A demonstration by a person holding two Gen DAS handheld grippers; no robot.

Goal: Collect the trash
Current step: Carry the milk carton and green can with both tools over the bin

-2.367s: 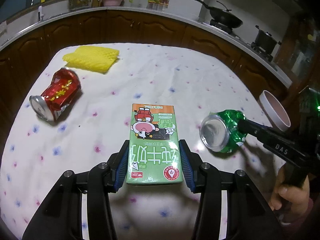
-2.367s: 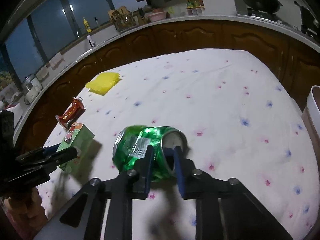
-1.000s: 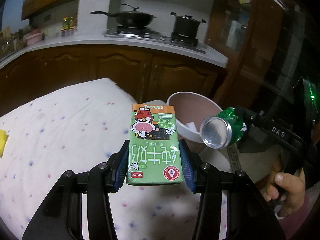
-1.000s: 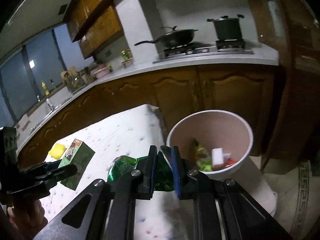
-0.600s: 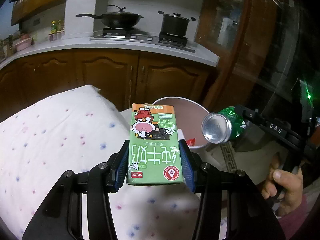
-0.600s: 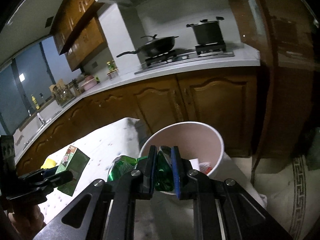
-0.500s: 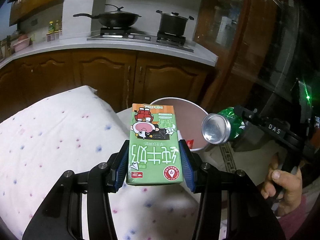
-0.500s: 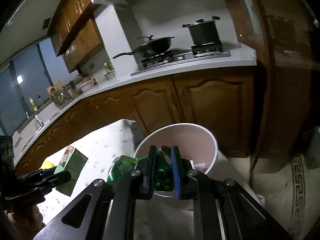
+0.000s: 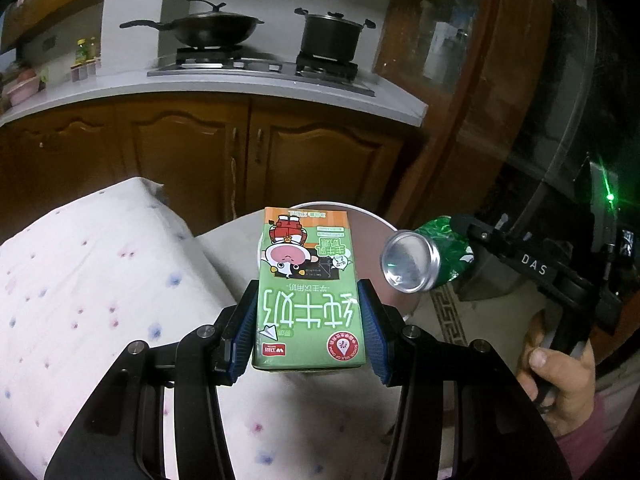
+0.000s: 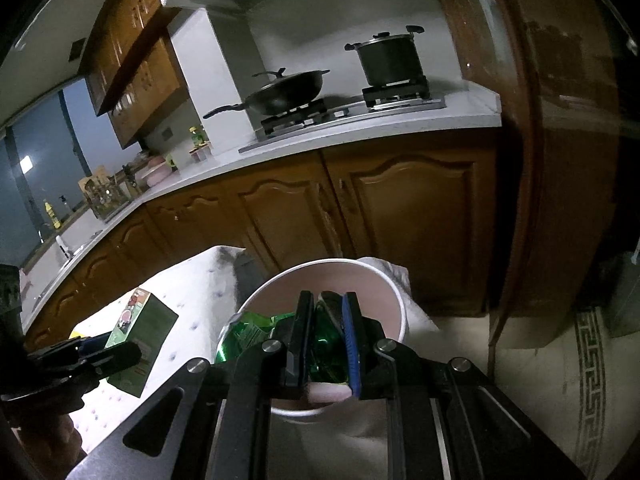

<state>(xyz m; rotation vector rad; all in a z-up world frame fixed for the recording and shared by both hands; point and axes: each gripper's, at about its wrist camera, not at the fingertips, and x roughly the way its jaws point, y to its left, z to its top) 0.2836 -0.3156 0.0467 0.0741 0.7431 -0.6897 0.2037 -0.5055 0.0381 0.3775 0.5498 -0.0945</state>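
Note:
My left gripper (image 9: 307, 300) is shut on a green milk carton (image 9: 308, 292), held in the air over the table corner in front of the pinkish trash bin (image 9: 384, 220). My right gripper (image 10: 326, 312) is shut on a crushed green can (image 10: 248, 332) and holds it over the bin's near rim (image 10: 394, 292). In the left wrist view the can (image 9: 412, 260) hangs at the right, silver end toward me, pinched by the right gripper (image 9: 460, 226). The carton also shows at the left in the right wrist view (image 10: 140, 328), in the left gripper (image 10: 116, 348).
The table with the flowered white cloth (image 9: 80, 280) lies to the left of the bin. Wooden cabinets (image 10: 400, 208) and a counter with a wok (image 9: 200, 30) and a pot (image 9: 332, 40) stand behind. A dark glass-fronted cabinet (image 9: 520, 80) stands at the right.
Both grippers have swung from over the table to the bin with their loads still held. In the last half second the can has moved closer over the bin's mouth.

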